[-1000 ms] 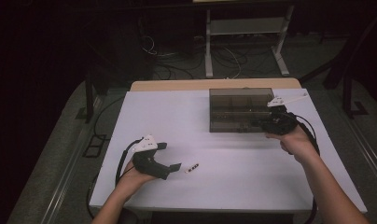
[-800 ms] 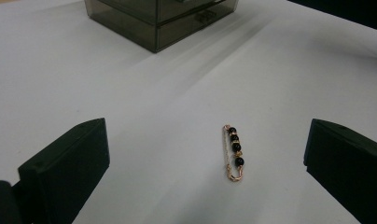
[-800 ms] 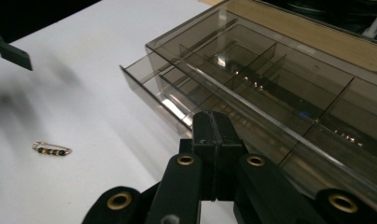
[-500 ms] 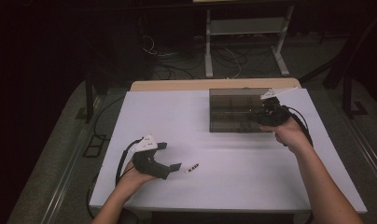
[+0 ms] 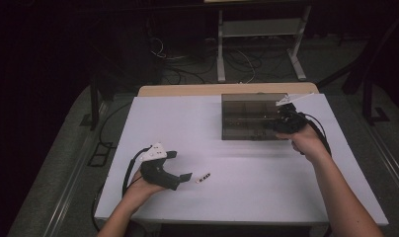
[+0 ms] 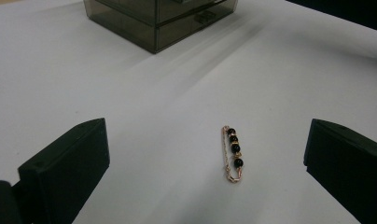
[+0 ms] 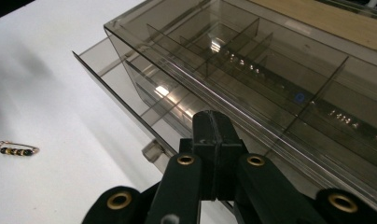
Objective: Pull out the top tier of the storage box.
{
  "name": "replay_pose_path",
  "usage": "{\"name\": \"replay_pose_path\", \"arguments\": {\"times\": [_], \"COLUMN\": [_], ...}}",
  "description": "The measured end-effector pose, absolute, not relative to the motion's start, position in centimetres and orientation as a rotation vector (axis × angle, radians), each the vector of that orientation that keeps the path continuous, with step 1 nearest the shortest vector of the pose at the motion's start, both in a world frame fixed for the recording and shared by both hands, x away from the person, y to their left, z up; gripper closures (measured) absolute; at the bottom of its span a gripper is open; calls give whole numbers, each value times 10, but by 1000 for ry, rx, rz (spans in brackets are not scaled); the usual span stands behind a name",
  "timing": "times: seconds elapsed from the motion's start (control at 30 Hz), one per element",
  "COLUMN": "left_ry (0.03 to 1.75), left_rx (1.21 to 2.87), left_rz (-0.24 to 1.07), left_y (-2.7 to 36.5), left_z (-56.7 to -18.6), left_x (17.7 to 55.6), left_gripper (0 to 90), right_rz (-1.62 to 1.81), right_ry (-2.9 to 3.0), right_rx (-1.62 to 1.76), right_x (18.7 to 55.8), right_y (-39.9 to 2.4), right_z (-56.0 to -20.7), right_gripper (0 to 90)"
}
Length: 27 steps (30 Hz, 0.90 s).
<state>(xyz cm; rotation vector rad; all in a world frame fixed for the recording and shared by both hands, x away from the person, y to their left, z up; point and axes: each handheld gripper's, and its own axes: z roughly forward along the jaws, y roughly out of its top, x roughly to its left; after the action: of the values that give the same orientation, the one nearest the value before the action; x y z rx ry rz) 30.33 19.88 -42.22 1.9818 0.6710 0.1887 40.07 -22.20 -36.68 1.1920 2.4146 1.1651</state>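
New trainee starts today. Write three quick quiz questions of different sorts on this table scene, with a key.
1. True or false: the left gripper has its jaws open.
2. What lies on the white table between those jaws?
3. The right gripper is: A open, B shut.

Key:
1. True.
2. A gold pin with black beads, untouched.
3. B, at the partly open drawer of the smoky transparent plastic organiser box.

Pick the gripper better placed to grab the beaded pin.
Left. The left gripper is open with the gold pin with black beads lying between its jaws; the right gripper is shut at the smoky transparent drawer box.
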Motion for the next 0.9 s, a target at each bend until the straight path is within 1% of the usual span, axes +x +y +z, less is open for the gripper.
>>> {"name": "replay_pose_path", "arguments": {"times": [0.9], "left_ry": [674], "left_rx": [1974], "left_rz": [190], "left_y": [200], "left_z": [-421], "left_x": [303], "left_gripper": [0], "right_rz": [1149], "right_ry": [2421], "right_rx": [1251], "right_x": [404], "right_y": [-228], "right_z": [-377], "right_gripper": [890]}}
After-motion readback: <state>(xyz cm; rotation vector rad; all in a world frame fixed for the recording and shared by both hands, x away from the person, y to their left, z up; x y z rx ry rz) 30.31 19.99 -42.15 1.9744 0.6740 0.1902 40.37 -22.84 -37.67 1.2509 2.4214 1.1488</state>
